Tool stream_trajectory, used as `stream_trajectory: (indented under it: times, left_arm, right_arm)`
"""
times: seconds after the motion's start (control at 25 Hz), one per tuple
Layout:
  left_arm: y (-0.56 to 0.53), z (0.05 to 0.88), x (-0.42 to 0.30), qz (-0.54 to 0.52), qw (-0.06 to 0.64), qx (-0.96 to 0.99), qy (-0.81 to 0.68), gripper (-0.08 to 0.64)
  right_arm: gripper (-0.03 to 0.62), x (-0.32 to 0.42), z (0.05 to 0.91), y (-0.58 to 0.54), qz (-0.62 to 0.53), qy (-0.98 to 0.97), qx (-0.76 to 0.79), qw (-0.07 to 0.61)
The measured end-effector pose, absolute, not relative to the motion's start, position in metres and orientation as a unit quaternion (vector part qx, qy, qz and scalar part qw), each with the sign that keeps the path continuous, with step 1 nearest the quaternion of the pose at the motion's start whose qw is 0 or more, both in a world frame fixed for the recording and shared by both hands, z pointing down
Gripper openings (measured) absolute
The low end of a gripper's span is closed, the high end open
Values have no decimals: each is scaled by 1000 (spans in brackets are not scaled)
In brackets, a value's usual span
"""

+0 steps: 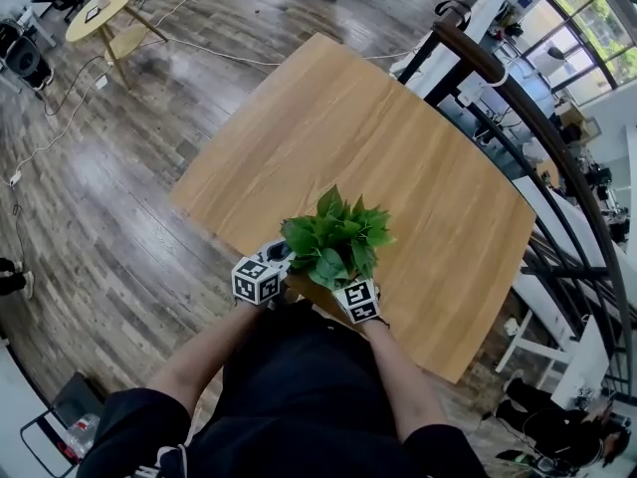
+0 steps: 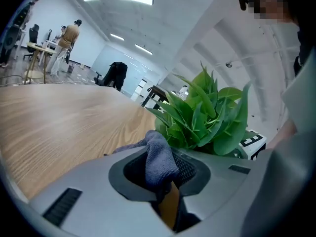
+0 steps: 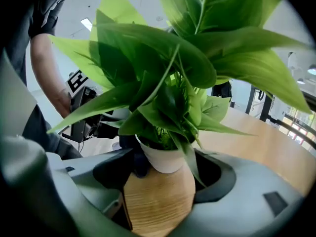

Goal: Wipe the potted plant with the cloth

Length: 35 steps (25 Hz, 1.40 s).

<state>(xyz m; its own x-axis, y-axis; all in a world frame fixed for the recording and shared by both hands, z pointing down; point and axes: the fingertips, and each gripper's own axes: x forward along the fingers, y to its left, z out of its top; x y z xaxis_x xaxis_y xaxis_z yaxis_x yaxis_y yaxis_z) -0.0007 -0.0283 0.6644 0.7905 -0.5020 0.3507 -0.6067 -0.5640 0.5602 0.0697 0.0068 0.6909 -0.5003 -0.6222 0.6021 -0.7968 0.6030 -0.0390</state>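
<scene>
The potted plant is standing on the wooden table, close to its near edge, with the person's two grippers sitting on either side of it. The left gripper is sitting just left of the plant. In its own view its jaws are pressing together on a grey-blue cloth, which is bunching up between them and spilling out to the left. The green leaves are rising just beyond and to the right of the cloth.

The right gripper is sitting at the plant's near right. Its jaws are standing wide apart with the white pot between their far ends. They are holding nothing firmly that I can see, and whether either jaw is touching the pot is hard to tell because leaves are hanging across the gap. A dark bundle, possibly the cloth, is lying against the pot's left side in the right gripper view. The left gripper is showing behind the foliage there.
</scene>
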Motion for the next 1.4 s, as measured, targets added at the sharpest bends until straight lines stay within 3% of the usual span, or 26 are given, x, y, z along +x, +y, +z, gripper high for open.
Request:
stream_trajectory:
  times: [0.48, 0.76, 1.4]
  left_arm:
    - [22, 663, 16, 95, 339, 902, -252, 86]
    - [-15, 666, -11, 73, 340, 881, -320, 86]
    - [-26, 655, -5, 67, 328, 885, -323, 86]
  right_arm:
    - [344, 65, 690, 2, 169, -834, 450, 270]
    - [344, 53, 686, 28, 164, -872, 379, 262]
    - [344, 63, 683, -11, 145, -842, 442, 273]
